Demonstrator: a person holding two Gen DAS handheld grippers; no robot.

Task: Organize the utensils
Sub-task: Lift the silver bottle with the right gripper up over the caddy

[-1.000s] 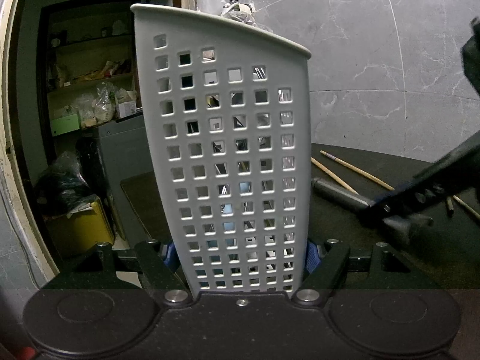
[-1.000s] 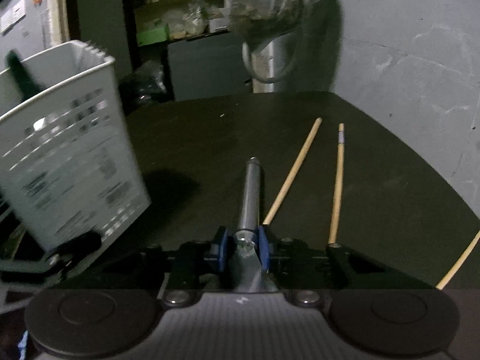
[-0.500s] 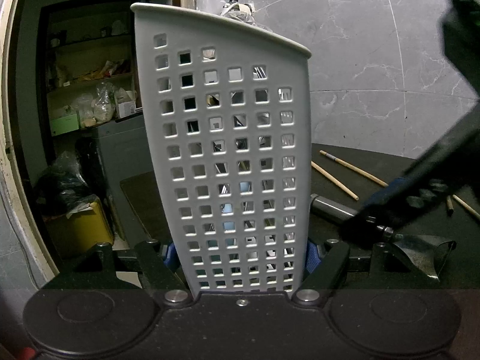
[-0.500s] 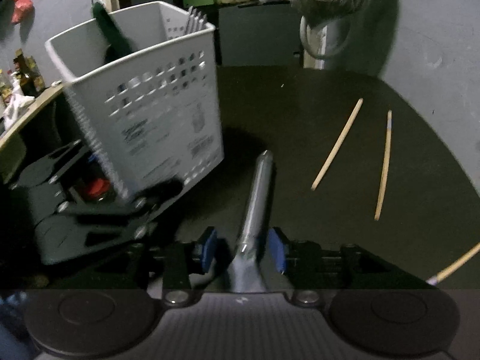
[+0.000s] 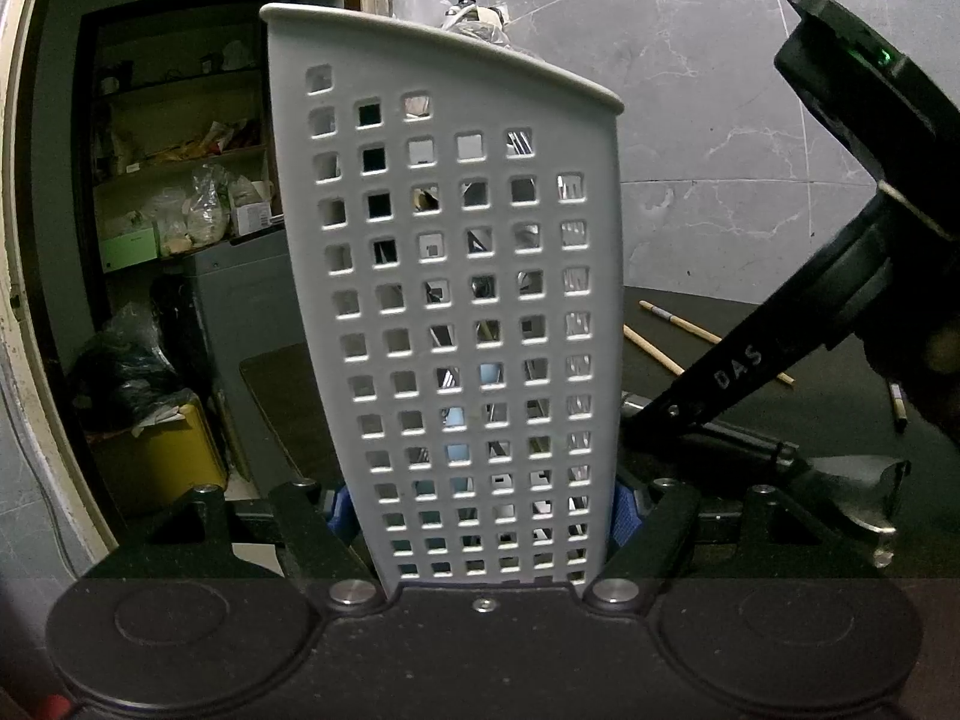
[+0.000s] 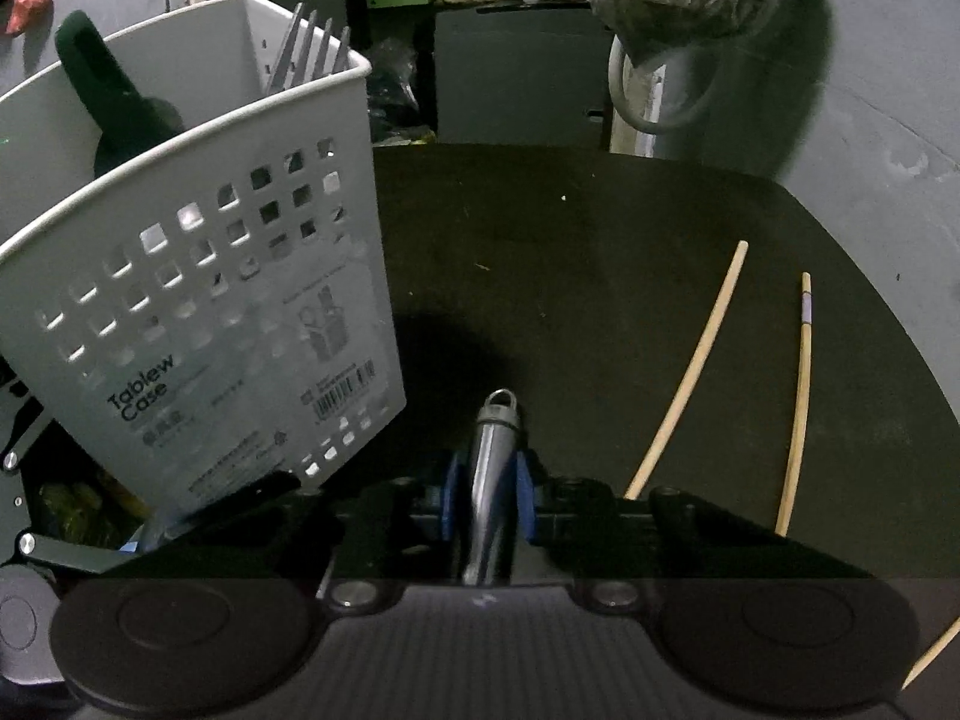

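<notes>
While left gripper [image 5: 480,516] clamps caddy [image 5: 468,300], right gripper [image 6: 487,495] closing on, seemingly, peeler [image 6: 489,468]; chopsticks [image 6: 690,372] nearby.

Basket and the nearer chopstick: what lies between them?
In the right wrist view, only bare dark table between basket and chopstick.

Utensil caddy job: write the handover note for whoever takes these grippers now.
Left gripper: shut on the white caddy, steadying it on the black table.
Right gripper: jaws closing on the metal-handled utensil between them.
Done: forks and a dark-handled tool stand in the caddy.
Left: drop this utensil in, then the chopsticks lying on the table.
</notes>
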